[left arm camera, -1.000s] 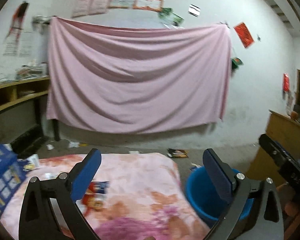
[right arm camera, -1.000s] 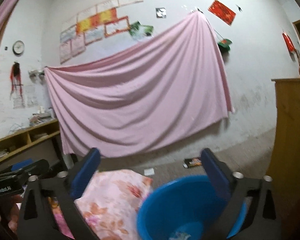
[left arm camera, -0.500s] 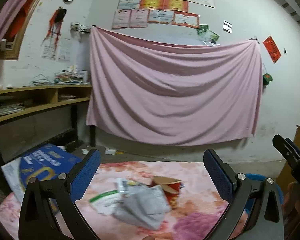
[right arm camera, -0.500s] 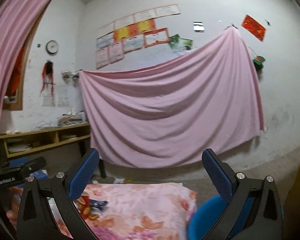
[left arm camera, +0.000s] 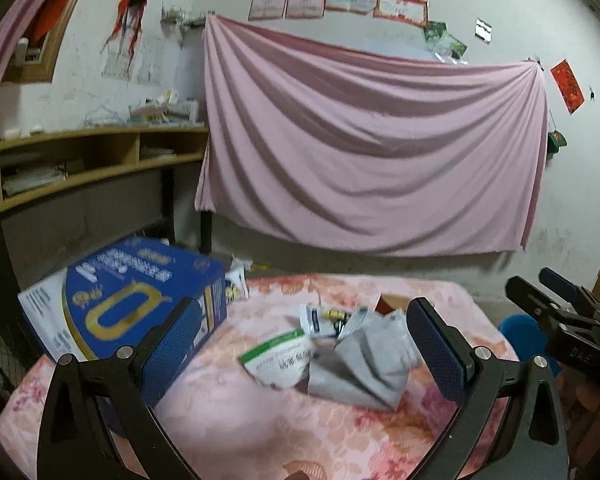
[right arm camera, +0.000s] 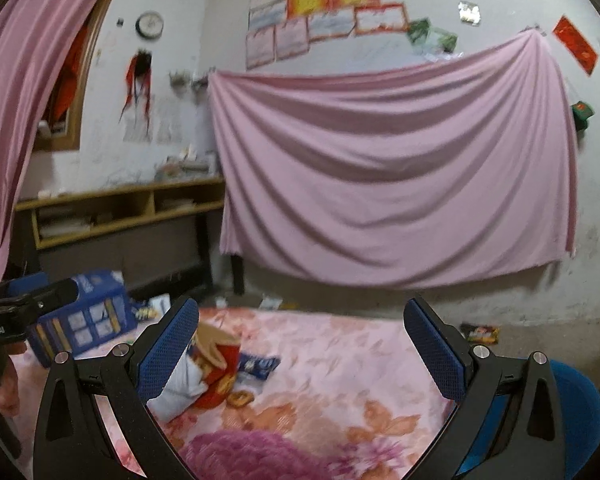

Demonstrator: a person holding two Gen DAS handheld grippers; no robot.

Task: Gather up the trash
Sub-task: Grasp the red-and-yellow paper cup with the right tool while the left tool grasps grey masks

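Trash [left arm camera: 340, 352] lies mid-blanket [left arm camera: 260, 420], silver bags just ahead of my left gripper [left arm camera: 306, 340], both grippers wide and empty, so I'd drop low onto a raised fold, pinch firmly, then swing right to the bucket [right arm camera: 580, 404] beside my right gripper [right arm camera: 302, 344].

Left tool [left arm camera: 304, 350] spread wide and empty, right tool [right arm camera: 302, 354] likewise spread and empty, both level, side by side
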